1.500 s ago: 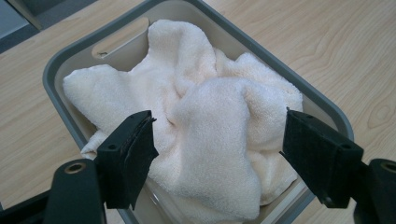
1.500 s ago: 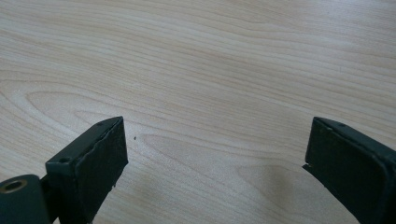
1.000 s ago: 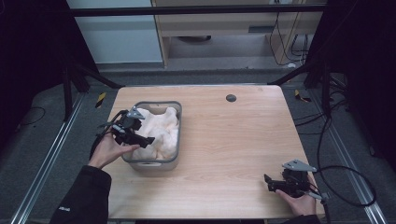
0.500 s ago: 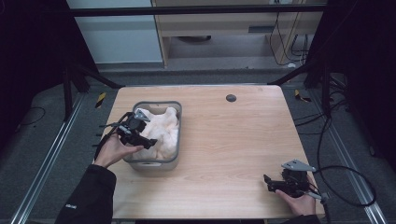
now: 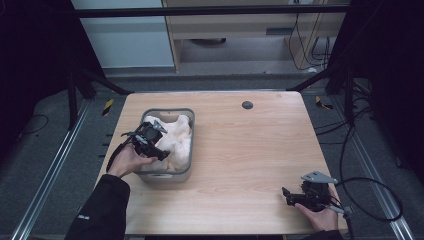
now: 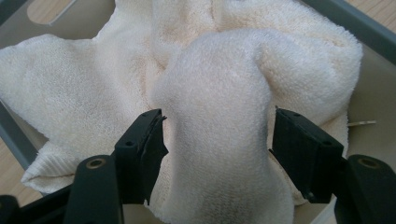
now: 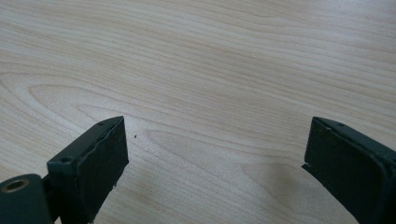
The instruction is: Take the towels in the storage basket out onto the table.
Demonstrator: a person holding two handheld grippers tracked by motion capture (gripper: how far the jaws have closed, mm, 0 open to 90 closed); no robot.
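Wooden table (image 5: 240,150), left tool (image 6: 217,140) spread astride towel (image 6: 219,116) in bin (image 5: 167,175), right tool (image 7: 215,154) spread

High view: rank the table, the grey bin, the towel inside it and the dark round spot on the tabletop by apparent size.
1. table
2. grey bin
3. towel, partly hidden by the left gripper
4. dark round spot

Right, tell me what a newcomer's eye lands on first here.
The cream towel bunched in the grey bin at the table's left, with the left gripper straddling a raised fold, jaws open either side of it. Next, the right gripper, open and idle low over bare wood at the table's near right corner.
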